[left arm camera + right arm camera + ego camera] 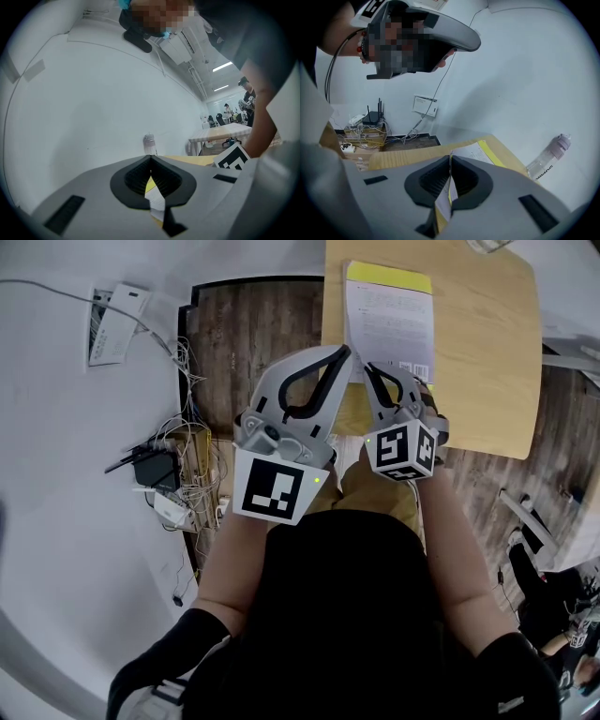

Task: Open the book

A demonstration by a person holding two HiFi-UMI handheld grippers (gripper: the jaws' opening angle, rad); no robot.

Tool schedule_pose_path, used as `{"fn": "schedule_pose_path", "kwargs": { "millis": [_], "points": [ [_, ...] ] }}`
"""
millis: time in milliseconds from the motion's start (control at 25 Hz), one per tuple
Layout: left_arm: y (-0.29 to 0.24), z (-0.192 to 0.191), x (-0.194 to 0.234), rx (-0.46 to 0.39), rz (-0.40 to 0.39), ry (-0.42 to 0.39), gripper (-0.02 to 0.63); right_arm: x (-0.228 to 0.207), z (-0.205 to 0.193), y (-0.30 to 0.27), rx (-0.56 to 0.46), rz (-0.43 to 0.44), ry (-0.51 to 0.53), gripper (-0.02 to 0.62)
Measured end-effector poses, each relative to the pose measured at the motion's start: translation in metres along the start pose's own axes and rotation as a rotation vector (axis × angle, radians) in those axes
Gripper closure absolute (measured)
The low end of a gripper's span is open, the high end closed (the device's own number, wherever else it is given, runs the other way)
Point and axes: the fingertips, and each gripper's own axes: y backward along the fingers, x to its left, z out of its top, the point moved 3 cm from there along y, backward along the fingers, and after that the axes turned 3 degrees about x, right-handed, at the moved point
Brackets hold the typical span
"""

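Note:
The book, white with a yellow band at its far end, lies shut on the wooden table. Both grippers are at its near edge. My left gripper hangs just left of the book with its jaws shut and nothing between the pads; in the left gripper view the book shows only through the gap below the tips. My right gripper is over the book's near edge. In the right gripper view a thin white sheet with a yellow edge runs between the closed pads; the book lies beyond.
A clear plastic bottle stands past the book near the wall. On the floor to the left of the table lie a router and tangled cables. A white panel is on the wall further left. The table's left edge runs beside my left gripper.

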Motion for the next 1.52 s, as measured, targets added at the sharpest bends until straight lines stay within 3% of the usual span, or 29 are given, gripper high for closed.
{"fn": "schedule_pose_path", "kwargs": {
  "millis": [760,1520],
  "points": [
    [-0.027,0.028,-0.008,-0.034,-0.028,-0.025,0.595,-0.05,0.006,0.037,-0.048,-0.092,-0.05,0.558],
    [-0.076,0.062,-0.026,-0.055,-0.089,-0.064,0.595,-0.119,-0.032,0.088,-0.045,-0.228,-0.13,0.558]
  ]
}}
